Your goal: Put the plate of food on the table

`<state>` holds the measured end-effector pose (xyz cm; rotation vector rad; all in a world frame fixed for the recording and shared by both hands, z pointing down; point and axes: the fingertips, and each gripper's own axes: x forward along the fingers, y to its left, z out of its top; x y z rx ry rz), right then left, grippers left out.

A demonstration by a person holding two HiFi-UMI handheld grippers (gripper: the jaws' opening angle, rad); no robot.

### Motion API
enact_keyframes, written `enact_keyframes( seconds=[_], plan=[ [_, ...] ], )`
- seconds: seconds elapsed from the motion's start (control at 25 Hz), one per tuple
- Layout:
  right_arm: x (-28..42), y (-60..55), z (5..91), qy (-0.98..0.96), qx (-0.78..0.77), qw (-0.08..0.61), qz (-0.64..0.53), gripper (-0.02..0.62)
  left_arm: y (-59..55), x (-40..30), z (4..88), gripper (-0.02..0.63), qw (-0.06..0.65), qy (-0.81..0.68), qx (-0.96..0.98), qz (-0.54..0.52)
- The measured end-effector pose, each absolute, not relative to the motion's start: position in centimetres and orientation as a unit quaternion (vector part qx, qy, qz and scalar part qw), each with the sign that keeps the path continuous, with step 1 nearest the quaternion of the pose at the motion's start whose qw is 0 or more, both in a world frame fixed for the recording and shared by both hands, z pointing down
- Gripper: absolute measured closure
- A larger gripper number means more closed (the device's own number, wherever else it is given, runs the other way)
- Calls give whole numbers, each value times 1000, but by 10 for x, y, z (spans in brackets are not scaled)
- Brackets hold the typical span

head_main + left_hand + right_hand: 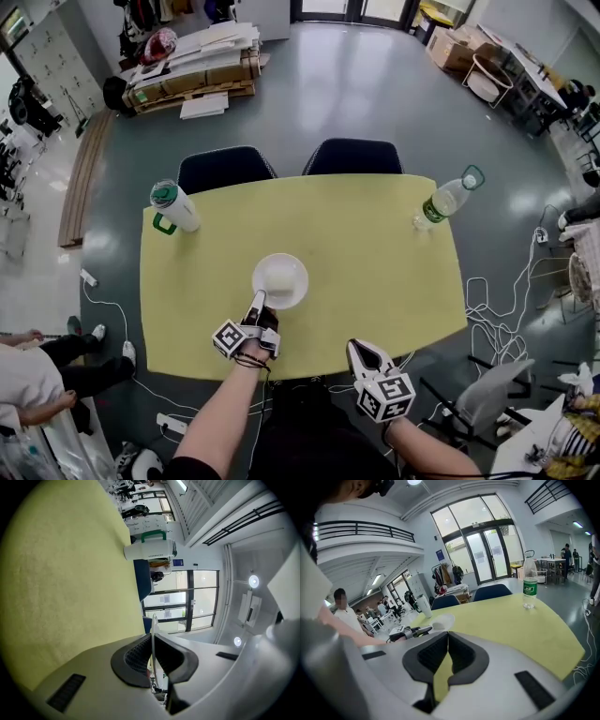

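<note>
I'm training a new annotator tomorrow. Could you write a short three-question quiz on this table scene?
1. Multiple choice: What is the left gripper clamped on? A) a spoon B) the rim of the plate C) nothing
2. True or false: The right gripper is shut with nothing between its jaws.
3. Fill in: The bottle stands near the far ____ corner of the table.

Key: 1 B; 2 true; 3 right.
</note>
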<state>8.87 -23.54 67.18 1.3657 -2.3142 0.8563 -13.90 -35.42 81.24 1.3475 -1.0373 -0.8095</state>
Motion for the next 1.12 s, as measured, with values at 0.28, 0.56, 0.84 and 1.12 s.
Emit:
enact_keyframes(
  seconds=[0.28, 0.56, 0.84, 1.12],
  plan=[
    [101, -240, 685, -805, 484, 167, 300, 583, -367, -131, 856, 586, 604, -462, 556, -336],
    [109, -240, 698, -802, 480, 178, 308, 582, -379, -131, 881, 586, 608, -480, 546, -320],
    [111, -238, 703, -800, 480, 183, 310, 583, -380, -131, 896, 586, 620, -498, 527, -300],
    [115, -235, 703, -798, 482, 184, 312, 583, -376, -130, 903, 575, 639, -506, 494, -302]
  ],
)
